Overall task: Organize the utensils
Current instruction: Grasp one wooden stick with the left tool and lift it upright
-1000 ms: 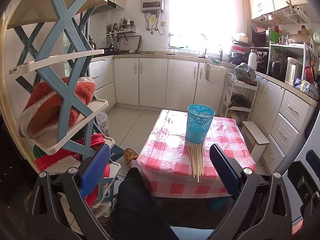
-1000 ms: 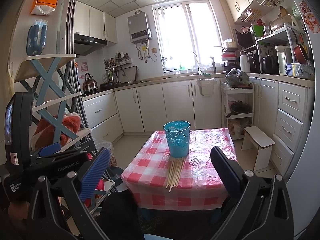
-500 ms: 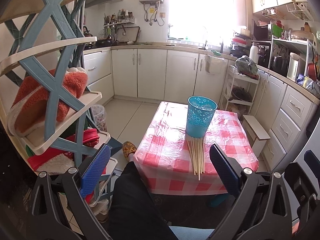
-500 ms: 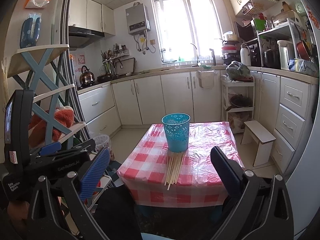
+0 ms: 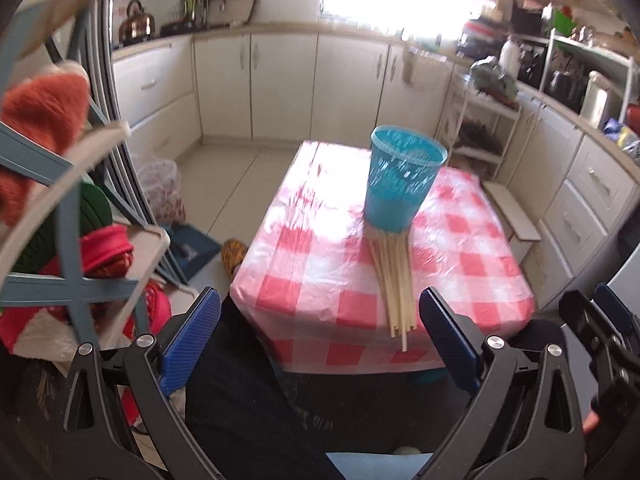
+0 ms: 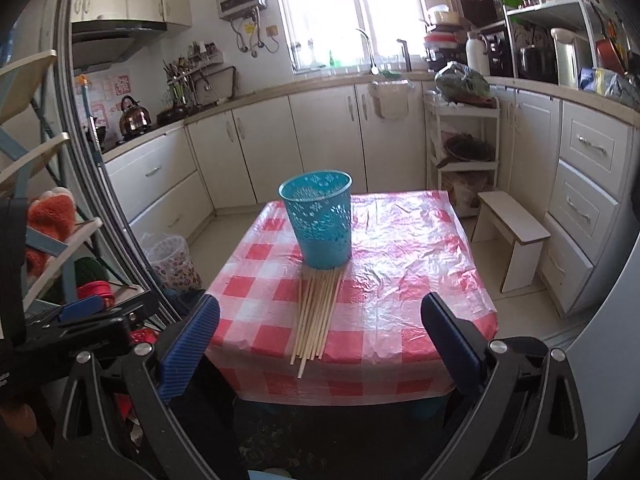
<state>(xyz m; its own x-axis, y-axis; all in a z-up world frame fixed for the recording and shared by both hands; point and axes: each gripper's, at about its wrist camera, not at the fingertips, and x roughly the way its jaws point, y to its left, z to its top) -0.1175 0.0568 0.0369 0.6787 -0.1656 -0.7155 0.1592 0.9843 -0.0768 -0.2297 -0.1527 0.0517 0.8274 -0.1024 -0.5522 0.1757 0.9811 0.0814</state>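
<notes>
Between the wide-open fingers of the right gripper (image 6: 320,338) and left gripper (image 5: 320,336), nothing is held. Beyond them, chopsticks (image 6: 316,312) are fanned on the table (image 6: 432,264), far ends touching the blue basket (image 6: 318,220). A few near tips overhanging the table edge are judged best pinched first, then lifted into the basket.

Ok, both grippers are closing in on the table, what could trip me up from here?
Three things, as far as I can judge:
1. The chopsticks lie in a loose bundle with ends poking over the table edge; a nudge could knock some onto the floor.
2. The basket stands right at their far ends and looks light, so pushing the sticks forward may tip it.
3. The left gripper view is blurred, so aim by the right gripper.
</notes>
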